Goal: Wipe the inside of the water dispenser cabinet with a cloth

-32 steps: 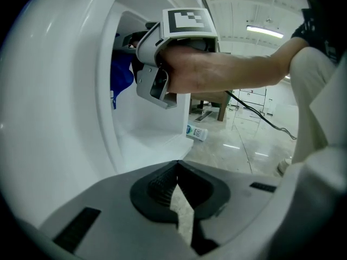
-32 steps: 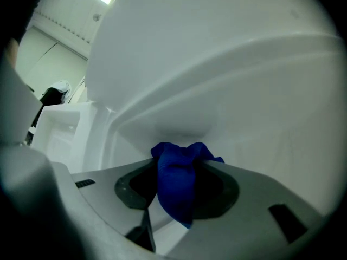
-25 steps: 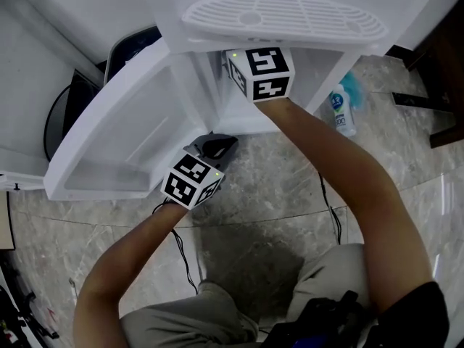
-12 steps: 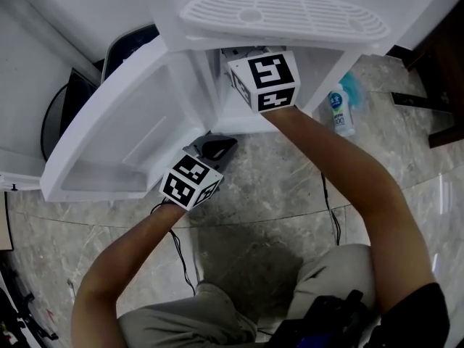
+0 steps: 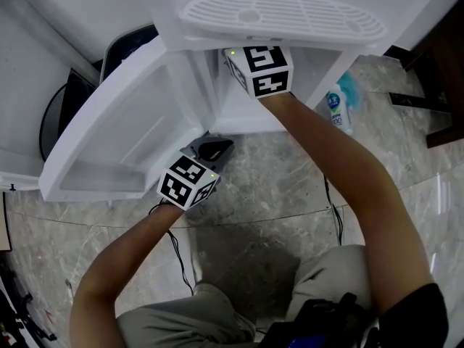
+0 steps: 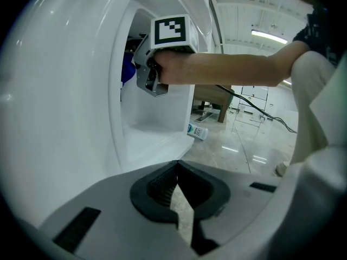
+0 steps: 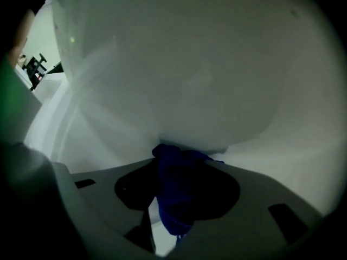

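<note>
The right gripper (image 7: 184, 169) is clenched on a dark blue cloth (image 7: 174, 199), which is bunched between the jaws and bulges past their tips. In the right gripper view the cloth's leading edge lies against, or just short of, a pale inner wall (image 7: 190, 64) of the water dispenser cabinet (image 5: 250, 114); contact cannot be confirmed in the dim light. In the head view, only this gripper's marker cube shows at the upper centre of the frame, at the cabinet opening, below the dispenser's drip grille (image 5: 283, 14). The jaws and the cloth are hidden inside. The left gripper (image 6: 177, 177) is shut with nothing between the jaws. It sits at the centre left of the head view, near the lower edge of the open cabinet door (image 5: 123, 143), above the marble floor (image 5: 275, 187). Whether it touches the door cannot be determined. A spray bottle (image 5: 338, 111) lies on the floor at the upper right of the head view, just beside the cabinet's outer side. Assessment of progress: the door is open, the cloth is gripped and it is inside the compartment, so wiping appears to be under way. The inner surfaces look uniformly white in every view, so the wiped portion cannot be distinguished from the remaining portion. The cabinet floor at the opening and the door's inner face probably remain to be covered.
</note>
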### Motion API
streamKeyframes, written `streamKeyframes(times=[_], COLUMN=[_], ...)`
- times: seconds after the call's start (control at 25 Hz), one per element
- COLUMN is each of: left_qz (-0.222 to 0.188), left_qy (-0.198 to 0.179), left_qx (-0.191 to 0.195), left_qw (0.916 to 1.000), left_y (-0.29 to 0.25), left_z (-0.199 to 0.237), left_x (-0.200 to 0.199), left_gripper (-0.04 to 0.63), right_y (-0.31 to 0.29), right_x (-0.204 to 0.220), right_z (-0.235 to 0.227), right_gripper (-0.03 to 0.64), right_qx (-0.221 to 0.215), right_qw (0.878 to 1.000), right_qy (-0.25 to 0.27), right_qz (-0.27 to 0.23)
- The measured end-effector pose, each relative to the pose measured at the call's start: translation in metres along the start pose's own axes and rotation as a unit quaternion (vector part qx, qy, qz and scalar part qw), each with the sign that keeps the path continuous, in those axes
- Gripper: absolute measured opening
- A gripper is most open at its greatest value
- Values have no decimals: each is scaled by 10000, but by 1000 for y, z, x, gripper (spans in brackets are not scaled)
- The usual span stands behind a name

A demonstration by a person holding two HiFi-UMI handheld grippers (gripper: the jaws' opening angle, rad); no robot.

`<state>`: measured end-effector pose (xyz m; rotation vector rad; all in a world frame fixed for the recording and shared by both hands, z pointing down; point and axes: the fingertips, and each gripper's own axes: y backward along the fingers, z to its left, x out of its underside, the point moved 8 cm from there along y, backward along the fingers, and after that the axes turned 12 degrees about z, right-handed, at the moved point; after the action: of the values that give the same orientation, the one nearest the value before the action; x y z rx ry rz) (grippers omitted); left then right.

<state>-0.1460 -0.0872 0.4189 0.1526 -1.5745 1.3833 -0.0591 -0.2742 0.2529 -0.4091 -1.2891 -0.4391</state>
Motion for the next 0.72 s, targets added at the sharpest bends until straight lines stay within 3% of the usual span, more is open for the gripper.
streamKeyframes(times=[0.2,0.4,0.6,0.72], left_qz=[-199,-673,-771,-1120], left_qy=[0,-4,-496,-829], left_qx=[10,304,173,12], left_qw=[9998,9973,9956,9902], left_y=[-1,7,9,17], left_z=[3,-2,-10,-19], left_x=[-15,-31,-49,-63], left_gripper=[6,6,6,14], right_y=[32,71,114,135], right_x=[-3,6,17,26], right_z=[11,19,10,5], right_gripper=[141,141,141,141], right_qx=[-591,-1221,-1563,-1737], right_qw=[9981,9919,9850,9799], right_qy=[150,107,41,-134], right_qz=[14,326,736,967])
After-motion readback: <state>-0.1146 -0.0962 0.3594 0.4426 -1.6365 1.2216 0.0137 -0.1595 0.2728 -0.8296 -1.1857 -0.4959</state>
